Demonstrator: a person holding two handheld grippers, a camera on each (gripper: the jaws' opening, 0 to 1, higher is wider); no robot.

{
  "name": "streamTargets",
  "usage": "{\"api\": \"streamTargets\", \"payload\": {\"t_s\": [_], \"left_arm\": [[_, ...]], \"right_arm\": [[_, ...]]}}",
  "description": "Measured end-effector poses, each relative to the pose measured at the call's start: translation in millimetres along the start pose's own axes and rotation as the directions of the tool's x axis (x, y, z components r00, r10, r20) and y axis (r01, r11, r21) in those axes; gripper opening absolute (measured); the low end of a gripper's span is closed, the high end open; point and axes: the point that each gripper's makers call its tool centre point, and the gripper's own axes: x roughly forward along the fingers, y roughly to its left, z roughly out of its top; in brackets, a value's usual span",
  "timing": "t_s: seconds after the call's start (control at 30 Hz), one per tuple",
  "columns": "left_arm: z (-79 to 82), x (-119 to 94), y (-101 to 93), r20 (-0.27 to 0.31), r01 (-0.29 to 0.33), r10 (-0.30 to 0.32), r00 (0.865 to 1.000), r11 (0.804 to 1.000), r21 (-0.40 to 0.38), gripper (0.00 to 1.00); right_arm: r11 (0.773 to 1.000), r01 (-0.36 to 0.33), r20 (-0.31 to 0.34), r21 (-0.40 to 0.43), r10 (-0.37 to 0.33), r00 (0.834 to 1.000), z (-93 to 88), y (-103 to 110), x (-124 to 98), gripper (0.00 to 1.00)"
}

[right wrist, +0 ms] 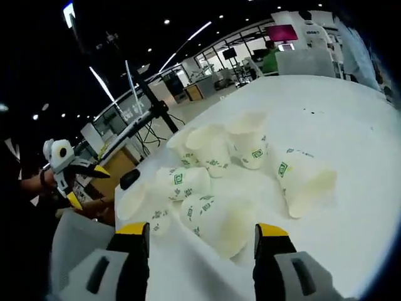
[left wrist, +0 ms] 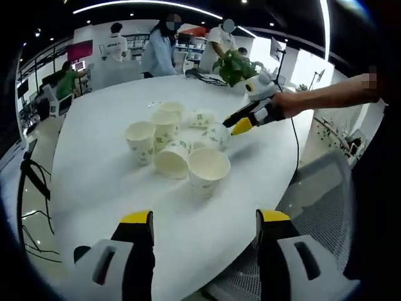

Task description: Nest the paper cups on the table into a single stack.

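The left gripper (left wrist: 203, 227) hangs released over the counter's (left wrist: 94, 182) near edge. Beyond it, loose paper cups (left wrist: 178, 141) cluster mid-counter, some upright, some tipped. The right gripper (right wrist: 200, 238), released, seemingly hovers just over them.

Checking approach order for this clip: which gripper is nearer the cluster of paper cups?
Right. The right gripper has its tips right at the far edge of the paper cups. The left gripper is open, back near the table edge, apart from them.
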Motion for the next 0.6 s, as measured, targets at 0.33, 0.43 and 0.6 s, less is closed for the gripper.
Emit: {"api": "streamTargets", "payload": {"t_s": [0.33, 0.43, 0.6], "left_arm": [[4.4, 1, -6.5, 0.003, -0.003, 0.003, 1.000, 1.000, -0.017, 0.63], [4.4, 0, -7.7, -0.003, -0.007, 0.006, 1.000, 1.000, -0.017, 0.63], [3.2, -2, -5.5, -0.013, -0.013, 0.013, 1.000, 1.000, -0.020, 0.62]], "right_arm": [[0.996, -0.092, -0.052, -0.002, 0.092, 0.994, -8.2, 7, 16, 0.59], [0.995, -0.103, -0.053, 0.002, 0.103, 0.993, -7.6, 0, 22, 0.56], [0.988, -0.152, -0.083, -0.012, 0.151, 0.985, -12.6, 11, 30, 0.54]]}}
